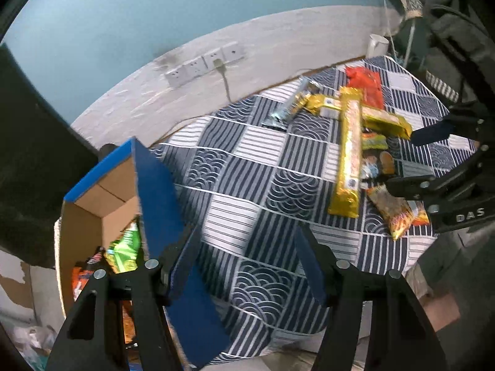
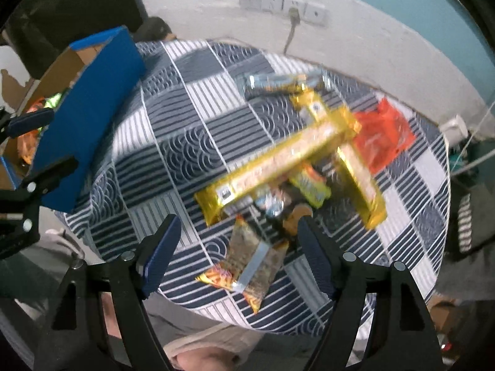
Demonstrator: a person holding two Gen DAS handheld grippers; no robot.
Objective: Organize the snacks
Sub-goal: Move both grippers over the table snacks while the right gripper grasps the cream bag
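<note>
While a few packets already sit in the blue-sided cardboard box (image 1: 102,204) at the table's left edge, I've both tools empty: left gripper (image 1: 247,266) spread, right gripper (image 2: 238,253) spread over the gold-wrapped snack pile (image 2: 278,160) near the right edge, mostly unsorted.

Two long gold bars (image 2: 275,160) (image 2: 360,173) lie crossed near the table's (image 2: 173,142) far edge, with one red packet (image 2: 383,133) and one silvery bar (image 2: 275,83) beside them. One small flame-printed packet (image 2: 250,262) sits at the near edge, a few more lie half hidden under the gold bars, and one blue box (image 2: 89,123) stands at the left edge.
</note>
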